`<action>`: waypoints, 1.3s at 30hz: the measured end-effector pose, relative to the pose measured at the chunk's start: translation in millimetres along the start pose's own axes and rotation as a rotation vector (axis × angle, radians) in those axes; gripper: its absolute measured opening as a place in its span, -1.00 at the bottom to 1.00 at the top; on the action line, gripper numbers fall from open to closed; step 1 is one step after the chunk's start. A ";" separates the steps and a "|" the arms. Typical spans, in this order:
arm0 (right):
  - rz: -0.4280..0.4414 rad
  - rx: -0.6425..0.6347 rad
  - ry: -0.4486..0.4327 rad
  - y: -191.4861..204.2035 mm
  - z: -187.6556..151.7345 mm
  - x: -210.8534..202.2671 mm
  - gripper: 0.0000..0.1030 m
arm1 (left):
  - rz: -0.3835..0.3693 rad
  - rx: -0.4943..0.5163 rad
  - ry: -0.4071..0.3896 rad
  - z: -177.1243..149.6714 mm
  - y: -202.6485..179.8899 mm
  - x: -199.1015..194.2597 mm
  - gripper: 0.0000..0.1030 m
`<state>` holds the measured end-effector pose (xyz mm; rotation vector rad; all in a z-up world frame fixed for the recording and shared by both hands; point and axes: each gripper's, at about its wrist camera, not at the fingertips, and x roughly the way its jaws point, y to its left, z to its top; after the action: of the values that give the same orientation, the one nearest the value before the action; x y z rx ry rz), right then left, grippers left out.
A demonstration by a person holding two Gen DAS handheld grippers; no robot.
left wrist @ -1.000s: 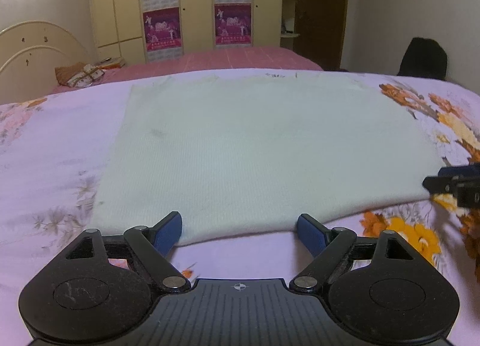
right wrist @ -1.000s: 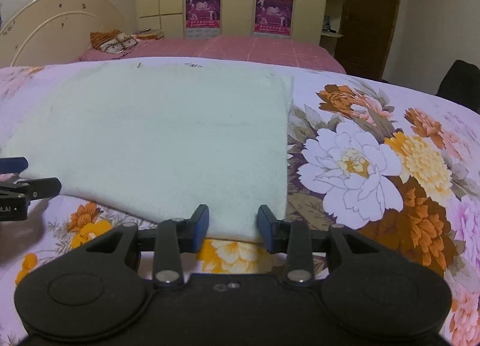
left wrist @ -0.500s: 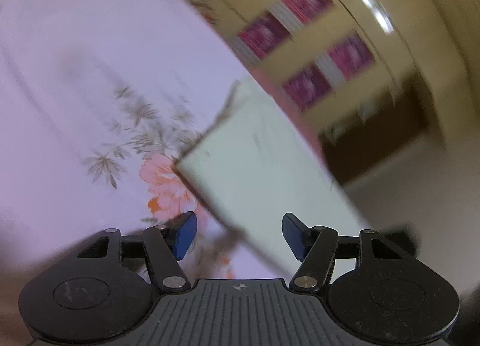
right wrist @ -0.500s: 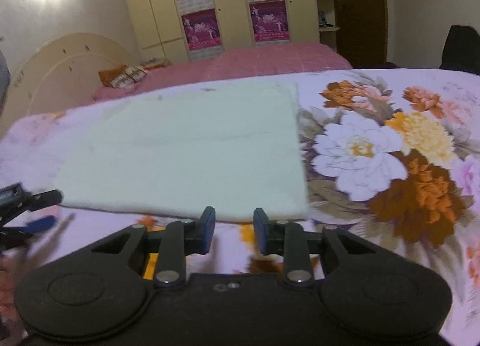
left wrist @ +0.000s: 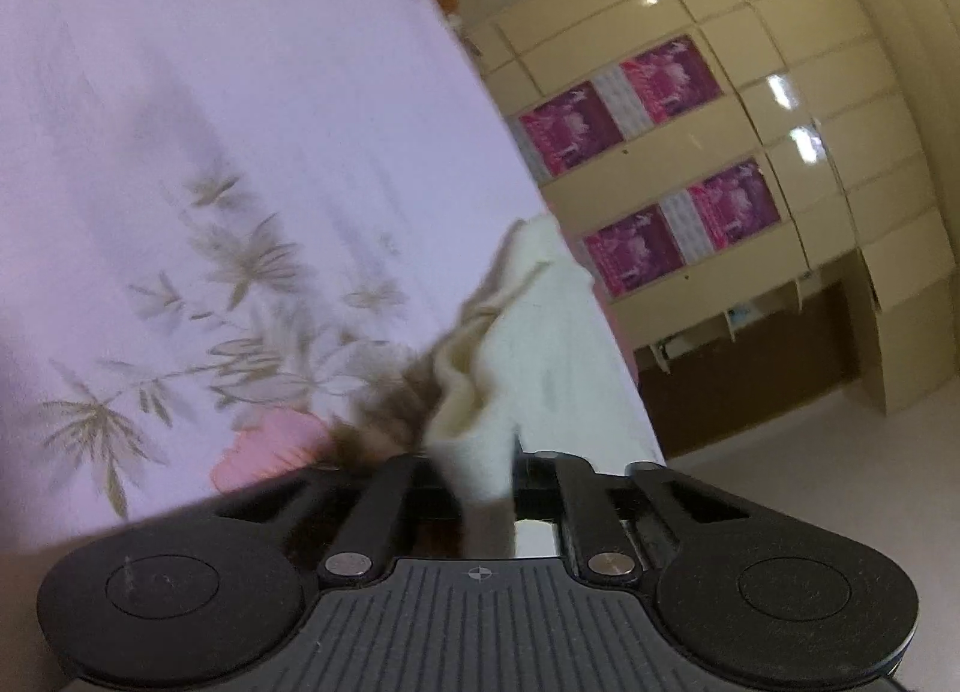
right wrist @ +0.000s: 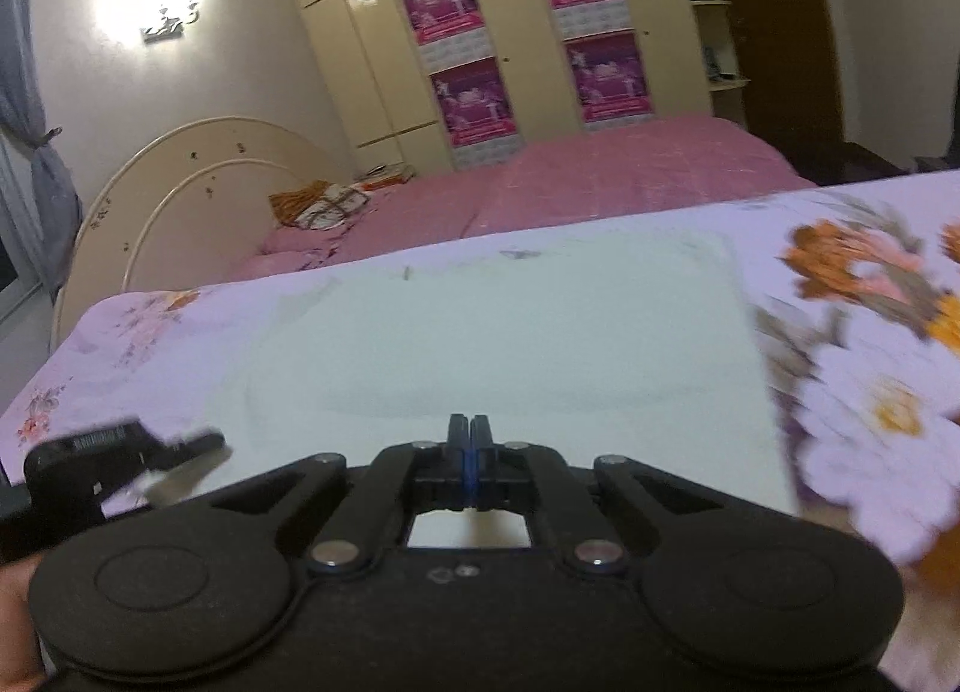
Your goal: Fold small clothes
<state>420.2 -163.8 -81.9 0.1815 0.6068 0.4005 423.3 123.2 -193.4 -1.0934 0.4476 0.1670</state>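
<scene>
Both grippers are pinching the near edge of the pale cloth [right wrist: 510, 344] lying on the flowered bedspread [right wrist: 870, 392], probably so the edge can be lifted and carried over for a fold: the left gripper [left wrist: 480, 470] is clenching a bunched corner, and the right gripper [right wrist: 470, 452] is showing its blue pads pressed together, apparently on the hem. The left view, tilting steeply, is showing the corner rising off the bed, while the right view is showing the rest lying flat, with the other gripper at its left edge.
</scene>
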 end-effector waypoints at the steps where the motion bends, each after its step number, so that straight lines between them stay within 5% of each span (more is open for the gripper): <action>1: 0.005 -0.006 0.000 3.8 2.4 7.5 -0.98 | 0.000 -0.002 0.004 0.5 -0.7 2.9 -0.81; 7: 0.022 -0.045 0.006 23.3 14.3 44.5 -0.98 | -0.157 -0.053 -0.086 5.3 -11.9 -12.0 -0.87; 11: 0.022 -0.103 0.014 32.2 15.2 58.9 -0.98 | -0.074 -0.085 -0.044 4.3 8.1 8.2 -0.87; 14: -0.033 -0.157 0.126 33.6 5.5 85.3 -1.00 | -0.077 -0.055 -0.034 8.0 2.4 13.7 -0.86; 24: -0.056 -0.177 0.109 42.4 0.4 80.6 -1.00 | -0.009 -0.022 -0.005 7.7 -11.8 40.4 -0.86; 39: -0.058 -0.167 0.112 42.2 7.2 92.3 -0.92 | -0.042 0.064 0.006 15.5 -13.8 14.9 -0.86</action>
<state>480.3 -87.4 -112.0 -0.0185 0.6834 0.4053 445.6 129.3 -182.7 -1.0398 0.4323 0.1122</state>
